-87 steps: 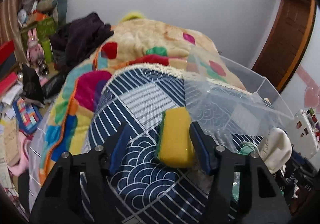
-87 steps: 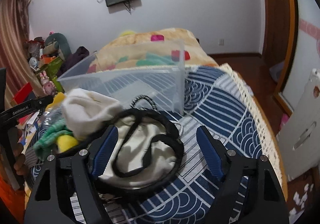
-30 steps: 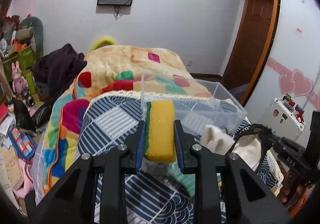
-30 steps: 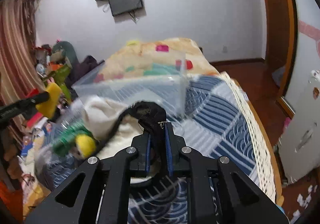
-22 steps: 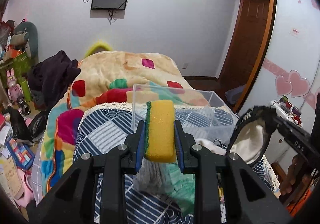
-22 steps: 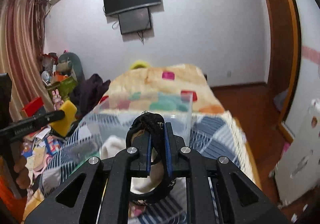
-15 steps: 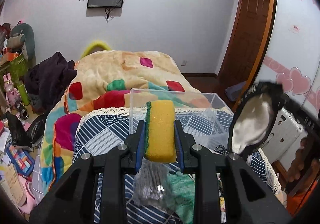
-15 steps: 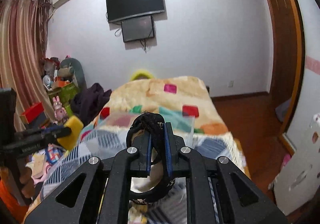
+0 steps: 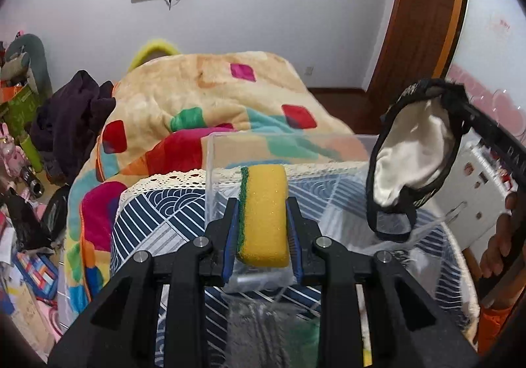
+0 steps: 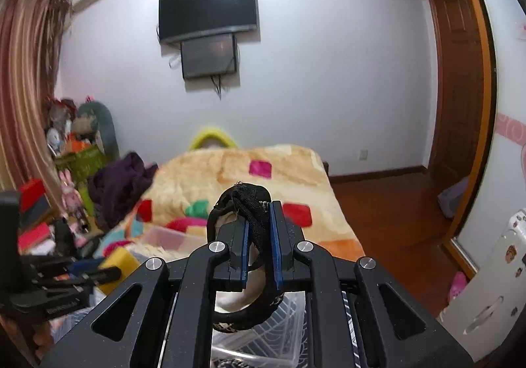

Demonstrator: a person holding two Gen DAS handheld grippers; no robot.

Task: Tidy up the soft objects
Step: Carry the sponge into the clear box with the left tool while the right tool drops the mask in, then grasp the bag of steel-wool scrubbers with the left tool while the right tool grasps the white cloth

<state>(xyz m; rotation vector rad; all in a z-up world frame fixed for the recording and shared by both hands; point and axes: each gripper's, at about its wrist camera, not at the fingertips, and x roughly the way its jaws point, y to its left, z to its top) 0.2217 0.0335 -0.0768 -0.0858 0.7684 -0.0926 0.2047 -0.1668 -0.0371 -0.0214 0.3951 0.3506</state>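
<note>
- Left wrist view alone shows the clear plastic bin [image 9: 296,151] on the blue patterned cloth [image 9: 157,216], with the right gripper's load hanging over the bin's right side
- Right wrist view alone shows the wall-mounted TV [image 10: 207,9] and the curtain [image 10: 23,78]
- Left gripper [image 9: 262,220] is clamped narrowly on a yellow sponge with a green scouring side [image 9: 264,213], held above the bin's near edge
- Right gripper [image 10: 259,236] is pinched almost closed on the black rim of a black-and-white fabric pouch [image 9: 411,154], lifted in the air

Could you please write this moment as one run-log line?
left gripper: shut on yellow sponge | right gripper: shut on black-rimmed pouch | both held above clear bin
</note>
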